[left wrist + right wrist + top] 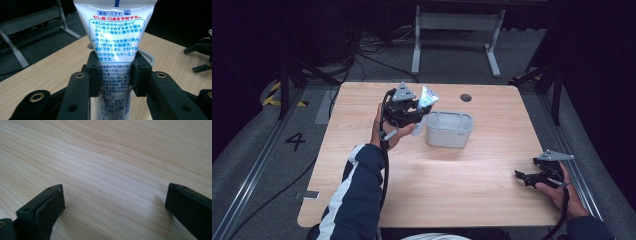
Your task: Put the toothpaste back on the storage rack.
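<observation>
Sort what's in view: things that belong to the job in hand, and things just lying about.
In the job:
- toothpaste tube, clamped in the left gripper
- grey bin beside it on the table

Lying about:
- right gripper, open, idle
- white table frame on the floor beyond

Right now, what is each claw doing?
Left claw: closed on the toothpaste tube, held beside the white bin.
Right claw: open, holding nothing, over the table.
</observation>
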### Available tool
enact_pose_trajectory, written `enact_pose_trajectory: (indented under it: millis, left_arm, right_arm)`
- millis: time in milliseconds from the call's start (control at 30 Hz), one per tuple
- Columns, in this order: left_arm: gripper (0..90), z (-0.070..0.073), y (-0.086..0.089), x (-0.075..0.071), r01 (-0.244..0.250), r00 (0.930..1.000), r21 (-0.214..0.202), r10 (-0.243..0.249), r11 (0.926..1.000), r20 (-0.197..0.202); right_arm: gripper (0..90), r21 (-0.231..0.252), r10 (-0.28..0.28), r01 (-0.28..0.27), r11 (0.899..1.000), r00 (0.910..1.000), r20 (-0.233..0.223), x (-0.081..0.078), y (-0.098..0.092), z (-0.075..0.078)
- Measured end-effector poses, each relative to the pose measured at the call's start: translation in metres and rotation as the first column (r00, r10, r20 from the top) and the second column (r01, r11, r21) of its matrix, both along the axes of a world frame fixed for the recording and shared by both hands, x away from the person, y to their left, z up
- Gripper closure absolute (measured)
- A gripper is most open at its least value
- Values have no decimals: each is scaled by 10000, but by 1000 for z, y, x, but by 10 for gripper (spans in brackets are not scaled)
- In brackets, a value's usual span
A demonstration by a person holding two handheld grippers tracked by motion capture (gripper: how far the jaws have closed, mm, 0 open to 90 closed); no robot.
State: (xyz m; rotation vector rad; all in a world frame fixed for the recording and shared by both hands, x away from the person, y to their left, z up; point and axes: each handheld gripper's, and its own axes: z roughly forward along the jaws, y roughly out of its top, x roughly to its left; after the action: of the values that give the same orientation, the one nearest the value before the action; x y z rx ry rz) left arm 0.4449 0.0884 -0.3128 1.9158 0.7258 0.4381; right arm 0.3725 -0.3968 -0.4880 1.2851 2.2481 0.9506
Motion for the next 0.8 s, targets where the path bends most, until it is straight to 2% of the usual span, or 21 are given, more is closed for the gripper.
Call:
enact_pose_trajectory:
  millis: [167,300,533,600,667,800]
  left_arm:
    - [659,2,-6,7,47,10000,-134,-45,9999,87]
    - [659,5,-16,15,328,9992,-399,-319,9987,250]
    - [659,3,-33,26,272,9994,-278,-266,9992,226]
    - [659,2,-37,29,335,9987,-201,-327,9992,392]
    - [659,1,-42,32,388,9990,-362,-379,9986,254]
    - [659,0,-51,36,490,9984,-306,-481,9983,300]
  right_arm:
    - [28,1,-1,1,10000,10000,-2,0,0,0]
    - [28,0,-2,2,10000,10000,-1,0,0,0]
    - [28,0,-2,2,10000,10000,2,0,0,0]
    - [28,1,-3,3,10000,10000,1,0,0,0]
    - [28,-2,-3,3,10000,10000,1,0,0,0]
    - [28,35,-31,31,10000,10000,-1,0,0,0]
